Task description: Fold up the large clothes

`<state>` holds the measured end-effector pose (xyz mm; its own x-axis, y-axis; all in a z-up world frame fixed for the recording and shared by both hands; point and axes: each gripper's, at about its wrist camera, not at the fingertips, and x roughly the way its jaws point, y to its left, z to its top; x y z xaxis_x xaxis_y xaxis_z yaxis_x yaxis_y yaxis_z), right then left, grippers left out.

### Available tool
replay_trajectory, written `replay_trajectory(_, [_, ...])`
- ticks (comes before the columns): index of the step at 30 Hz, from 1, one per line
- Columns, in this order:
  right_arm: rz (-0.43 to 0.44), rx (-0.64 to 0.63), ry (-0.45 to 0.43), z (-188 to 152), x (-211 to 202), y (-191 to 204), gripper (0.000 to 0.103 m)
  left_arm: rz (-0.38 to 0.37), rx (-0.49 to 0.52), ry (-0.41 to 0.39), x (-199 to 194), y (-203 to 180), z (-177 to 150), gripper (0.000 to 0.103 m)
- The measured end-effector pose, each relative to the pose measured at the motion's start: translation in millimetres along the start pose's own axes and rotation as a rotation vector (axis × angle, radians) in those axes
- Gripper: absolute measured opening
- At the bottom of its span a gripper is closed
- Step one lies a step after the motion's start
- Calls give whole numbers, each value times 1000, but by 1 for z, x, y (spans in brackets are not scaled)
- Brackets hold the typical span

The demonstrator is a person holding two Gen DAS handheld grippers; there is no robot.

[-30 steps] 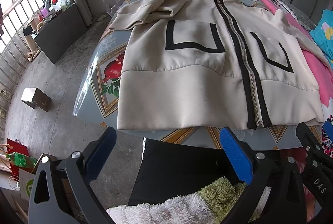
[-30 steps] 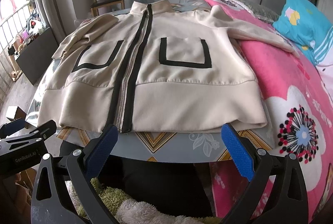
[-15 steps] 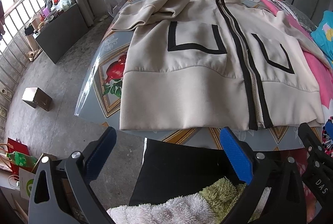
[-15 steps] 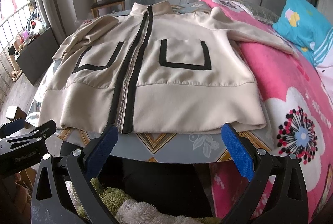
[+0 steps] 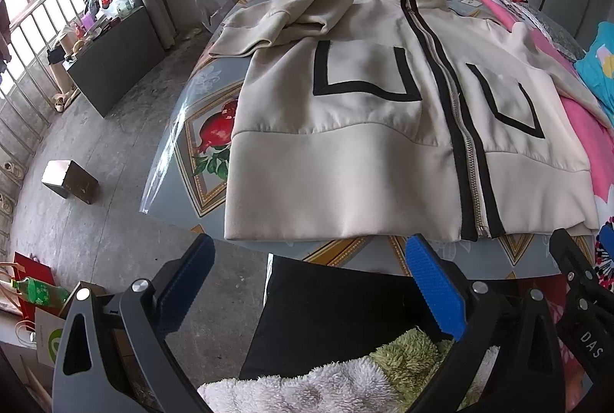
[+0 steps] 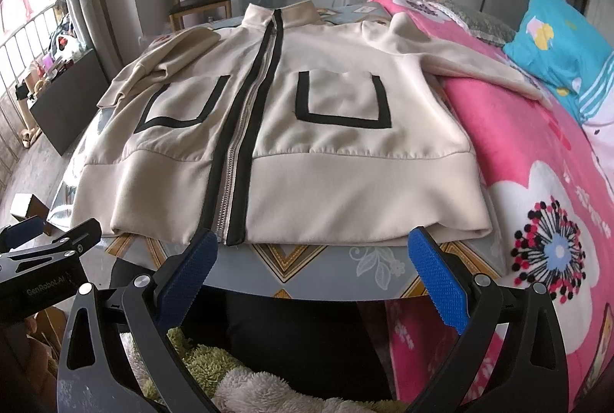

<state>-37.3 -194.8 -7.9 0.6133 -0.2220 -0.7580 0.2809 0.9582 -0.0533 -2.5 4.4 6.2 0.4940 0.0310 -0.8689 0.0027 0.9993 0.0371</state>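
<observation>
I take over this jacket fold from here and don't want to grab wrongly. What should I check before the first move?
1. Left gripper open and empty: ok.
2. Right gripper open and empty: ok.
3. Cream jacket lying front up with the zipper closed: ok.
4. Both sleeves spread flat: not ok; the left-side sleeve is bunched over the shoulder, and the right-side sleeve trails onto the pink blanket.
5. Hem within reach at the near table edge: ok.
6. Back layer smooth underneath: cannot tell.
</observation>
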Motion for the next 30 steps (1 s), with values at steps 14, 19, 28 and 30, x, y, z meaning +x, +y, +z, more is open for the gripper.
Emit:
replay_trajectory(14, [-1, -4, -3, 0, 0, 1, 96, 2, -1, -2, 0, 1, 0, 98])
replay_trajectory(19, [-2, -9, -7, 1, -1, 1, 96, 5, -1, -3, -1, 2, 0, 98])
replay_trajectory(28, [-1, -8, -8, 1, -1, 1, 96, 8, -1, -6, -1, 4, 0, 98])
replay_trajectory(30, [-1, -8, -7, 1, -1, 1, 96, 9, -1, -6, -1, 4, 0, 98])
